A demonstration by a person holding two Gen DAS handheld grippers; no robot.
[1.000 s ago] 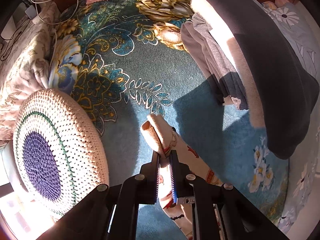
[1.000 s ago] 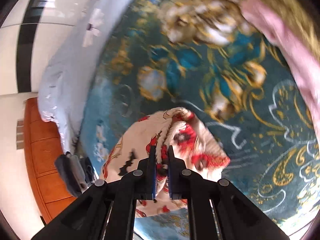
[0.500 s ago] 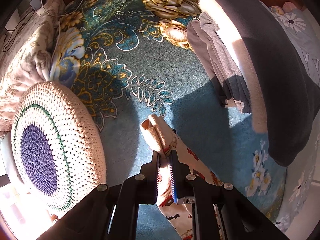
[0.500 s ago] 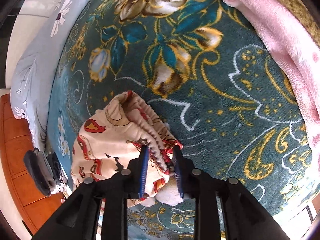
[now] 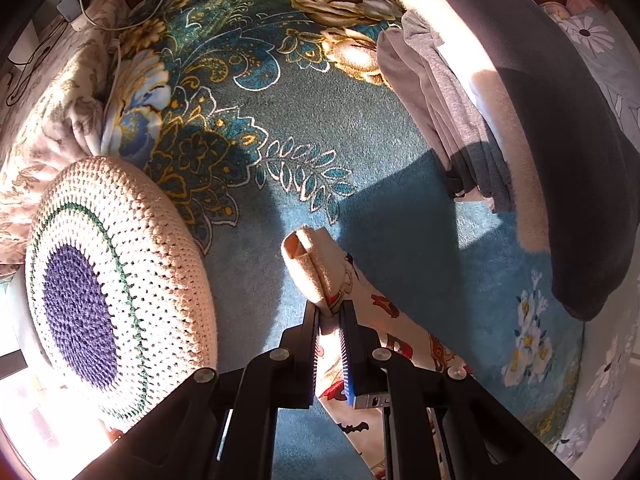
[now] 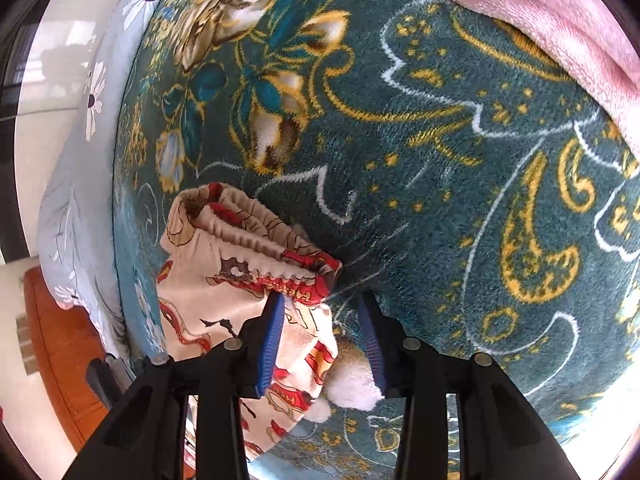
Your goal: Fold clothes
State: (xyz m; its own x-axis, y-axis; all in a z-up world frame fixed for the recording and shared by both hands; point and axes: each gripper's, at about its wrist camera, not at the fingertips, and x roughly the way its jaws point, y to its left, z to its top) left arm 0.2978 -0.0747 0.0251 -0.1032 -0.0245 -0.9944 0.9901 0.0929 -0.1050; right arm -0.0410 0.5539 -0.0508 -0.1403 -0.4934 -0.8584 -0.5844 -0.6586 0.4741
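Left wrist view: my left gripper (image 5: 330,322), entering from the lower centre of the frame, is clamped on a folded edge of the cream cotton garment with red cartoon print (image 5: 320,272); its 2 fingers (image 5: 310,344) stand nearly together with cloth pinched between them. The garment trails toward the lower right over the teal floral plush blanket (image 5: 304,128). A round crocheted cushion, cream with a purple centre (image 5: 104,296), fills the lower left; a pile of grey folded clothes (image 5: 448,100) lies at the upper right.

Right wrist view: my right gripper (image 6: 322,332) points down at the blanket from the lower centre, jaws spread wide and holding nothing. The garment's gathered elastic waistband (image 6: 260,240) lies bunched on the blanket just ahead of the left finger (image 6: 270,344), at centre left. A pink fleece blanket (image 6: 520,4) crosses the upper right.

Judgement: 1 end is held, the other is laid down, which fits a fold being set or a regrasp. Next, I judge, the waistband needs flattening and the edges aligning.
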